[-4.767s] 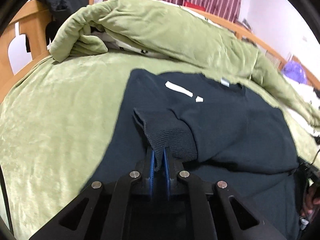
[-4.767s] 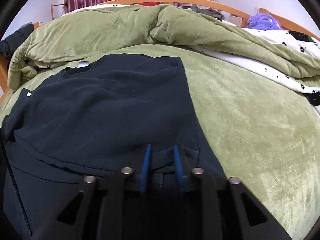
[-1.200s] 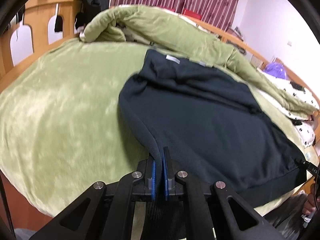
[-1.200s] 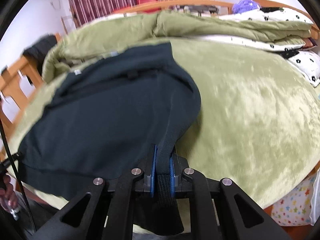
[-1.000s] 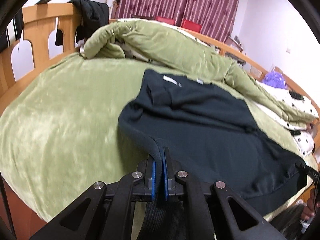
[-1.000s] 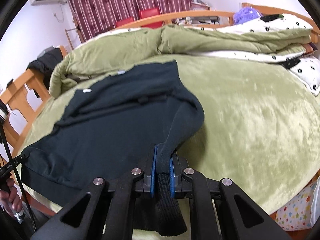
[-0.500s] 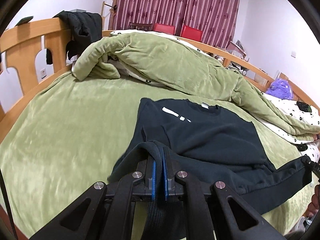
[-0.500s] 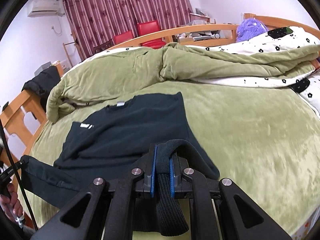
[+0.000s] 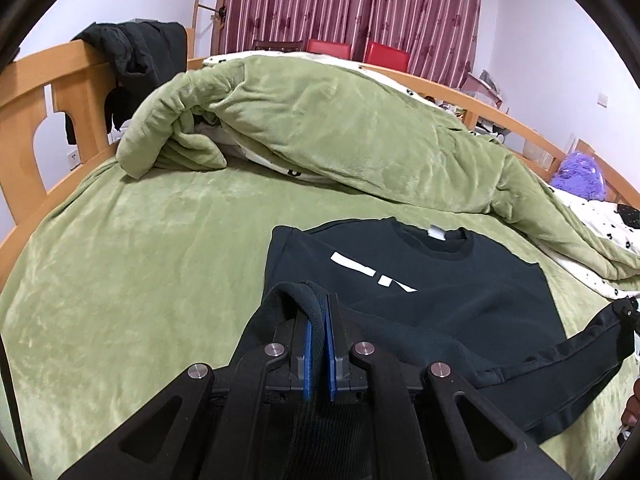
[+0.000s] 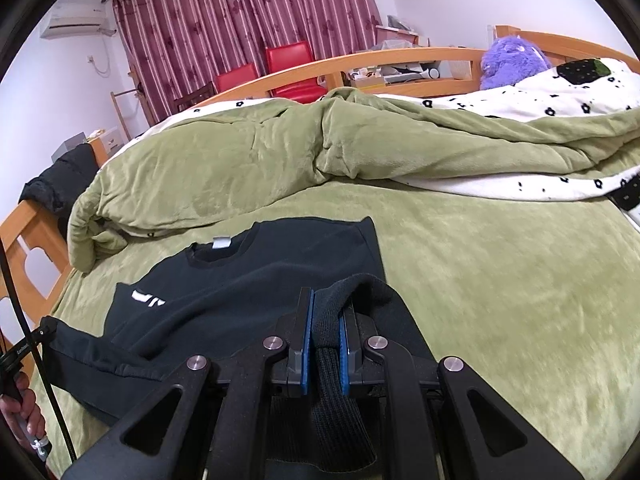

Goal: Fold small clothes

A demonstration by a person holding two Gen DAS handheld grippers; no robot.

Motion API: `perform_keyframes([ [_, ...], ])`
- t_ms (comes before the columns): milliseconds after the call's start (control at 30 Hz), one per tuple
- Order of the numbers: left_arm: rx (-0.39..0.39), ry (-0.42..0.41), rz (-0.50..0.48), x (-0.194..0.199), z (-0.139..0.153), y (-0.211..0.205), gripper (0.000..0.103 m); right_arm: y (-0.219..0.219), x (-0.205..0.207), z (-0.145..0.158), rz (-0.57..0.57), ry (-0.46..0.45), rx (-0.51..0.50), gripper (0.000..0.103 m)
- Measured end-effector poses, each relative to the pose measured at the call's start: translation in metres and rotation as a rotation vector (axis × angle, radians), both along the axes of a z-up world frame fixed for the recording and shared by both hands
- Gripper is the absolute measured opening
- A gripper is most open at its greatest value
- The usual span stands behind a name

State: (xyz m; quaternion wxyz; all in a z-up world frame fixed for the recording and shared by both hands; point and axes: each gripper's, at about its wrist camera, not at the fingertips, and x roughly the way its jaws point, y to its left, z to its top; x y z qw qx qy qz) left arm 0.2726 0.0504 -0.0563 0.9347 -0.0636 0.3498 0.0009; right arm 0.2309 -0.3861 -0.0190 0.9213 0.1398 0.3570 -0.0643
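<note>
Green bed (image 9: 140, 260) carried black sweatshirt (image 9: 460, 292); left gripper (image 9: 319, 344) and right gripper (image 10: 324, 344) each clamped its hem, lifted for folding toward collar.

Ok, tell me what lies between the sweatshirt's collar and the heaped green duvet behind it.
Only a bare strip of green bed cover. Both wrist views show it running between the black sweatshirt collar and the duvet.

A home bedroom: a wooden-framed bed (image 9: 28, 92) with a rumpled green quilt (image 9: 340, 128), maroon floral curtains (image 10: 240, 20), a wall air conditioner (image 10: 76, 20) and red chairs (image 10: 288, 64).
</note>
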Motion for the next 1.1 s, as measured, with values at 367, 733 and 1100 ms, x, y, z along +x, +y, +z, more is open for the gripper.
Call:
perform_keyframes([
  [367, 0.016, 0.086, -0.001, 0.034, -0.046, 0.002, 0.007, -0.006, 0.051, -0.052, -0.019, 0.094, -0.039, 0.011],
  [733, 0.068, 0.132, 0.009, 0.031, -0.048, -0.003, 0.037, -0.001, 0.042, -0.072, 0.022, 0.203, -0.143, 0.030],
  [1100, 0.082, 0.062, 0.032, 0.002, -0.025, 0.007, 0.056, 0.015, 0.020, -0.028, 0.050, 0.115, -0.091, 0.034],
])
